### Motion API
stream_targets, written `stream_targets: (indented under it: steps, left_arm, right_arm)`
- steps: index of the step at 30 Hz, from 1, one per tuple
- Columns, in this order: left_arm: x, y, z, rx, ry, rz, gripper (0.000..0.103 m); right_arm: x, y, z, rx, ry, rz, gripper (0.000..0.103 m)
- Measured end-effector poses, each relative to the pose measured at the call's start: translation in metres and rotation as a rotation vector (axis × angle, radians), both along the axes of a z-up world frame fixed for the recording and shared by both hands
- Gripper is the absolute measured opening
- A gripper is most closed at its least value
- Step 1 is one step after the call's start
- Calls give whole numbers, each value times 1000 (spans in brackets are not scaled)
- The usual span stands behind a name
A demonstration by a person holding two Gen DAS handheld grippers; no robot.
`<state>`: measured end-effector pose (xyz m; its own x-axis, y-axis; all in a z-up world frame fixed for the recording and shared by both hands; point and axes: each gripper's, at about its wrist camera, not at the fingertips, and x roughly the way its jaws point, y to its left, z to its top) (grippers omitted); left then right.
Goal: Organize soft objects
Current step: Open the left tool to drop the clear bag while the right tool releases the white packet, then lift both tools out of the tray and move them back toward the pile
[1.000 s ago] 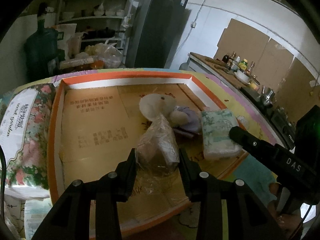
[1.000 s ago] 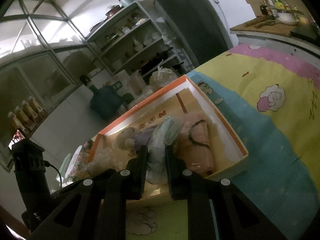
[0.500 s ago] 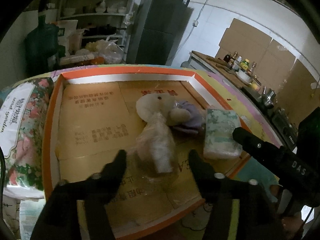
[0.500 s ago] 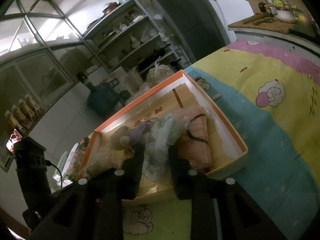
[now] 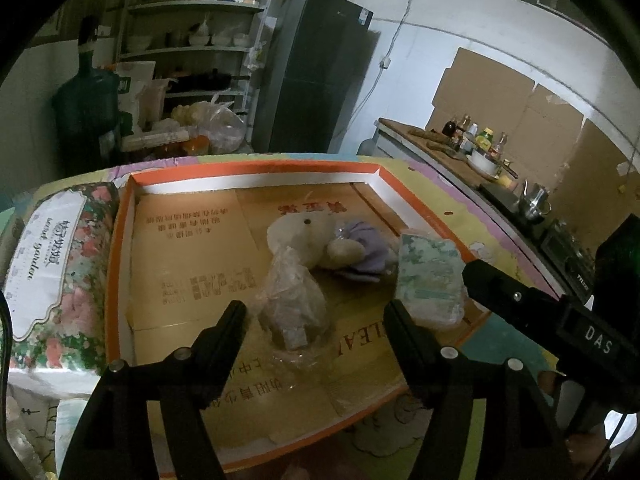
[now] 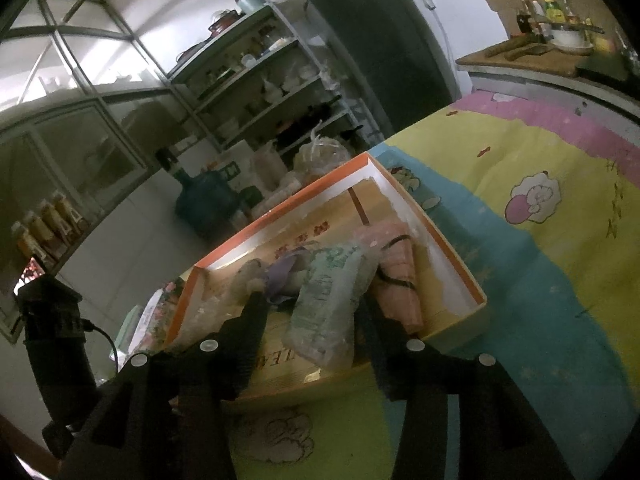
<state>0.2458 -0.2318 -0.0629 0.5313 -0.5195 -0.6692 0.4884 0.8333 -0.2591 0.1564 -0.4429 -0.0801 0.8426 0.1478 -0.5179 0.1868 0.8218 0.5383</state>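
An orange-rimmed cardboard box (image 5: 248, 168) lies on the table. In it are a clear plastic-wrapped bundle (image 5: 292, 308), a cream and purple plush toy (image 5: 320, 240) and a green-patterned tissue pack (image 5: 430, 276). My left gripper (image 5: 316, 312) is open, its jaws either side of the plastic bundle and apart from it. My right gripper (image 6: 312, 312) is open around the tissue pack (image 6: 328, 308), which rests in the box (image 6: 436, 236) beside a pink folded cloth (image 6: 400, 276). The right gripper's finger (image 5: 520, 304) shows at the pack.
A floral tissue package (image 5: 52, 264) lies left of the box. The table has a colourful cartoon cloth (image 6: 540, 184). Behind stand shelves (image 5: 192, 40), a dark fridge (image 5: 316, 72), a water jug (image 5: 86, 112) and a counter with bottles (image 5: 472, 140).
My left gripper opened and let go of the plastic bundle, which now rests in the box. My right gripper opened from the tissue pack. Both drew back slightly.
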Motion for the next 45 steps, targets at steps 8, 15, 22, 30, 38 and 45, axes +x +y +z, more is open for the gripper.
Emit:
stream_targets:
  steps: [8, 15, 22, 30, 38, 45]
  left_arm:
    - [-10, 5, 8, -12, -17, 3, 70]
    - [-24, 14, 20, -19, -60, 23, 71]
    - [-38, 28, 32, -28, -100, 54, 77]
    - [-54, 44, 43, -33, -132, 83, 77]
    - [-70, 65, 53, -42, -169, 118, 77]
    - [-85, 90, 61, -45, -198, 165, 77]
  right_arm:
    - [-7, 4, 8, -10, -10, 0, 50]
    - [-18, 11, 19, -21, -30, -1, 50]
    - [-30, 23, 29, -38, -52, 8, 59]
    - [-43, 38, 39, -50, -75, 24, 59]
    - [-52, 58, 48, -67, -91, 47, 65]
    - [-56, 77, 56, -75, -114, 67, 67]
